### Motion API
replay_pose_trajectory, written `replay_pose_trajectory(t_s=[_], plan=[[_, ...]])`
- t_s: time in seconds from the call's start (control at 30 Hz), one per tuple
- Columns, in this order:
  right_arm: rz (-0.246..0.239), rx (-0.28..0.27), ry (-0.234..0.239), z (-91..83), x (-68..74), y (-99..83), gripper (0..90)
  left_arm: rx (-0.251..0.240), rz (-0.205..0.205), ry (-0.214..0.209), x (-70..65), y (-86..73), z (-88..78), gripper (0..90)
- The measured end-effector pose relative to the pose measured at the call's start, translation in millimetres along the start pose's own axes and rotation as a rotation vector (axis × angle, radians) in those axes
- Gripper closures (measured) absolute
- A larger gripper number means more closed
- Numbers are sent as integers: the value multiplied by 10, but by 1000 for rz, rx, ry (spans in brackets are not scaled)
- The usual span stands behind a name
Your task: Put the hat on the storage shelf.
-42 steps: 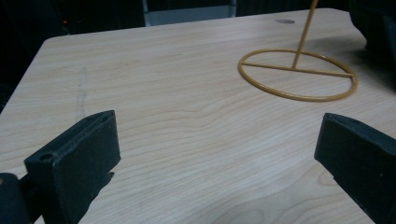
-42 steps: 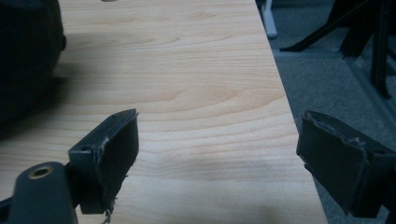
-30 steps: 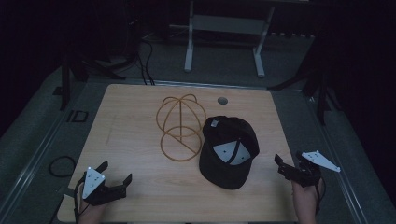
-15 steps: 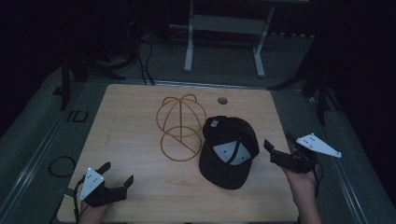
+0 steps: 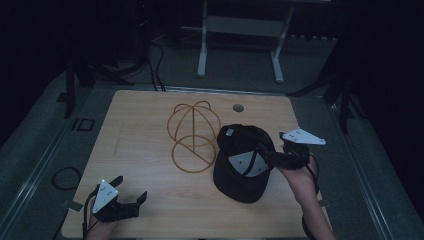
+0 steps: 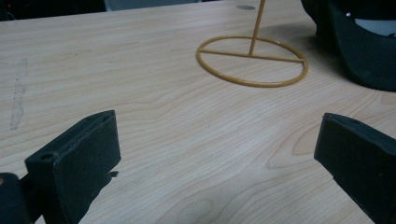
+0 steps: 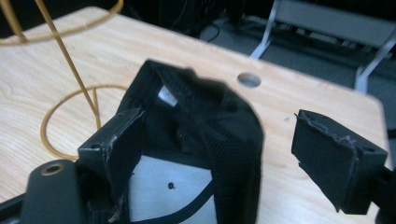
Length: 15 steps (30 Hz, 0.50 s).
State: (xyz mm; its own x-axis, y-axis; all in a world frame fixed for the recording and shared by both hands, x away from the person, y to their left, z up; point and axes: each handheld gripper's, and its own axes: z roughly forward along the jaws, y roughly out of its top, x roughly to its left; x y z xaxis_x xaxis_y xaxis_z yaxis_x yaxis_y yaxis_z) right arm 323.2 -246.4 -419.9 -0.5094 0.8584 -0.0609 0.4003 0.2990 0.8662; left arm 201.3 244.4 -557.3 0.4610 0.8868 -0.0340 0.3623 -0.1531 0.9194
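Left gripper (image 5: pixel 131 201): low at near-left corner of wooden table (image 5: pixel 140 125), jaws spread wide over bare wood, nothing between them, well apart from the work. Wire hat stand (image 5: pixel 193 134): gold, upright, middle of table; round base ring (image 6: pixel 252 62) flat on the wood, domed hoops above; just left of the cap, contact not discernible. Black cap (image 5: pixel 243 162): lying upside down right of centre, opening upward, white inner label (image 5: pixel 248 163) showing, brim toward near edge. Right gripper (image 5: pixel 269 152): reaching in from the right over the cap's rim; jaws have just been closing slightly yet stand apart, one jaw inside the crown, the other outside, mesh back wall (image 7: pixel 219 126) between them, pads not pressing. Step in hand, by judgement: taking hold of the cap wall for a lift toward the stand. Advice: lower until the fabric sits deep between the pads, then close squarely on the stiff rim band rather than loose mesh; keep clear of the adjuster strap; lift straight up before moving left, avoiding the wire hoops.
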Motion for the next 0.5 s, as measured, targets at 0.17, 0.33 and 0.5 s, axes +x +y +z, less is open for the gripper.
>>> replay_pose_trajectory(t_s=[0.17, 0.33, 0.5], plan=[[-13, 81, -44, 215, -7, -93, 274, 7, 5, 3, -10, -5, 10, 8], [-19, 142, -148, 360, -26, -184, 428, 26, 11, -1, -11, -3, 20, 8], [-34, 189, -190, 479, -18, -214, 537, 27, 7, -1, -7, -1, 20, 9]])
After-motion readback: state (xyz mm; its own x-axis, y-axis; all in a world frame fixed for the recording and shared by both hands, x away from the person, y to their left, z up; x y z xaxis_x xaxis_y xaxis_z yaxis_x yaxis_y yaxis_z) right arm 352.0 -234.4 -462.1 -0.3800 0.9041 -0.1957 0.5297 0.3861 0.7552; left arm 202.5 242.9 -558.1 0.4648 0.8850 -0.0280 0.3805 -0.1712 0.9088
